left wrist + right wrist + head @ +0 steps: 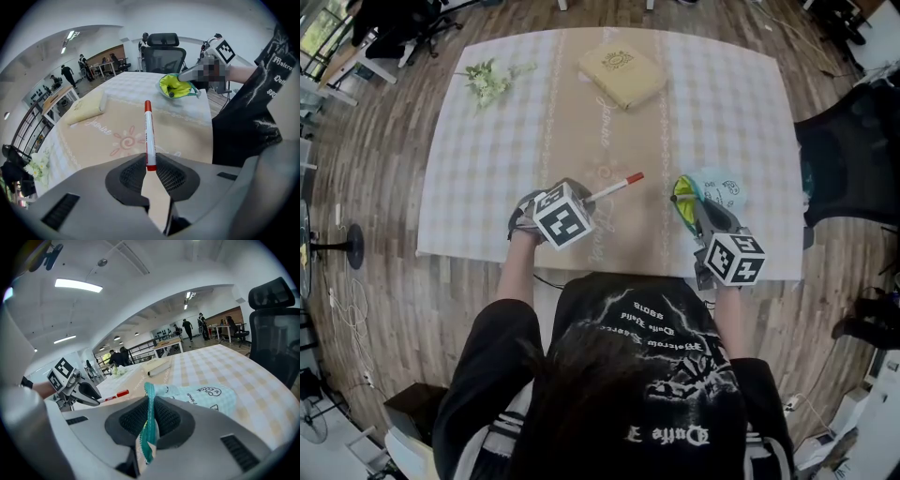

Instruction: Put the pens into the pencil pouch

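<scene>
Your left gripper (584,202) is clamped on the tail of the pen (616,186). The pen's long axis runs out from the jaws, tip aimed rightward. The pouch (717,192) lies right of that tip, apart from it. Your right gripper (697,217) pinches its rim, yellow mouth facing the pen.

The slim white marker pen with a red cap (149,136) looked like smooth, glossy plastic. The mint-green pencil pouch (206,397) was soft printed cloth, its yellow lining (174,86) faintly shiny. The pale checked tablecloth (487,169) was matt woven fabric, and the plank floor (384,300) was grained wood.
</scene>
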Tool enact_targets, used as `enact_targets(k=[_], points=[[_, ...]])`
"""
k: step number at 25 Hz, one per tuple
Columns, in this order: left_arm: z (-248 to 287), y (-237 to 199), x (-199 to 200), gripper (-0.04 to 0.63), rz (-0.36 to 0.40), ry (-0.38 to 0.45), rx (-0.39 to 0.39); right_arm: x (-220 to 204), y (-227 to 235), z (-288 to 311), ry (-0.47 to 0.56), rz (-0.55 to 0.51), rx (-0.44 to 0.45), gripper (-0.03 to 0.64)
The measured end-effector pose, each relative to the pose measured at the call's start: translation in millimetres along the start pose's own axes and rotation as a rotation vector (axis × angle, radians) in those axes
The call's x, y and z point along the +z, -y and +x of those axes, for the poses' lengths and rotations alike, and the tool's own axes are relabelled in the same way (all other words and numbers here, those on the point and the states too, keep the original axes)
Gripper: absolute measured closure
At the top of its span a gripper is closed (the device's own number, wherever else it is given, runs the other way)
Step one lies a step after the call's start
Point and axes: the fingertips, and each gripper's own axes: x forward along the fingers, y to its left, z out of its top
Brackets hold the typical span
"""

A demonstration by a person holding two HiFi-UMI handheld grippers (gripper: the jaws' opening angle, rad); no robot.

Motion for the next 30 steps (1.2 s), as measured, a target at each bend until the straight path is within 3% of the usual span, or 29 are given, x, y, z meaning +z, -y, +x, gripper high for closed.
enact_targets(k=[6, 13, 30], points=[[13.4, 36.3, 27.0, 0.512, 0.075, 0.009, -0.066, -0.2, 4.9, -7.0, 0.012, 0.009, -0.004, 0.575], [10.2, 51.3, 43.4, 0.512, 0.184, -0.022, -0.076, 3.8, 7.9, -9.5, 0.022, 0.012, -0.011, 0.575], [25.3, 65.2, 87.2, 0.512, 0.244, -0.023, -0.123, 3.2, 2.7, -5.4, 0.020, 0.018, -0.005, 0.575]])
